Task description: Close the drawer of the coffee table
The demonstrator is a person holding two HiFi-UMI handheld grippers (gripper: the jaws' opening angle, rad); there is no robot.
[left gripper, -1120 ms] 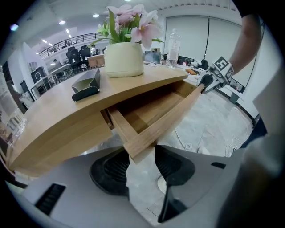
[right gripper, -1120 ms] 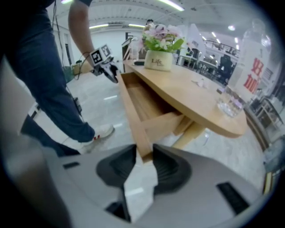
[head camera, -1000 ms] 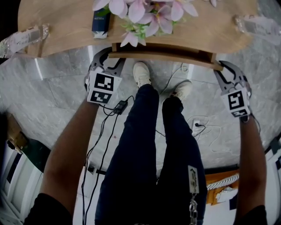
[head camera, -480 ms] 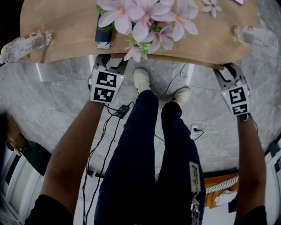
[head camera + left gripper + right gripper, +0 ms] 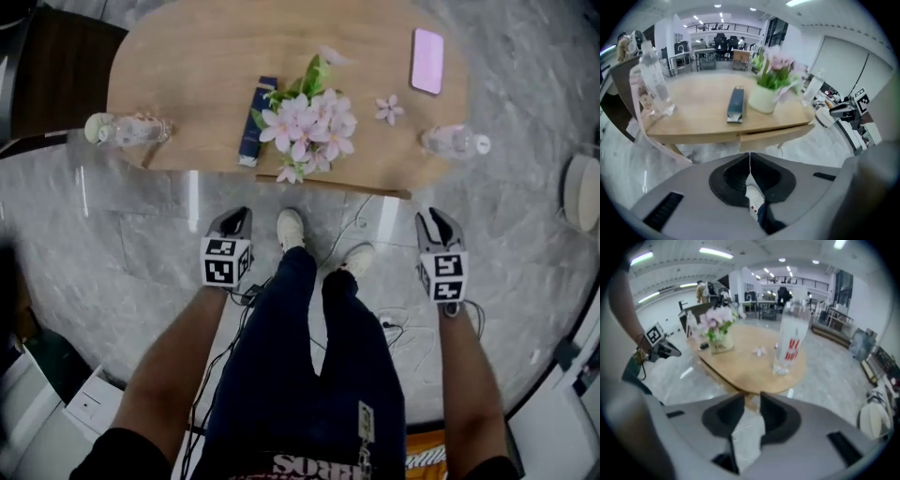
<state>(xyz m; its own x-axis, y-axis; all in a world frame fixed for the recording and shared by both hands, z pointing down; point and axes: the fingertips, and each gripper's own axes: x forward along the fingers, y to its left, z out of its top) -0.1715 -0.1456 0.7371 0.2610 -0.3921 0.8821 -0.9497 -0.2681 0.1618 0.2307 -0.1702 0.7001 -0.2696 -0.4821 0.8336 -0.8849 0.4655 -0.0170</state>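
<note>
Here, I am holding both claws over the floor (image 5: 131, 225), near the coffee table surface (image 5: 206, 84) but not touching it. The left claw (image 5: 234, 218) is clenched on nothing, its jaws having just been closing. The right claw (image 5: 436, 220) is standing released and empty, its jaws having just been narrowing too. The drawer (image 5: 333, 185) is sitting under the surface's near edge, seemingly all but flush. Its front is facing me, its long axis running left to right. Any last nudge, I judge, is calling for equal pressure at both ends, straight inward.
</note>
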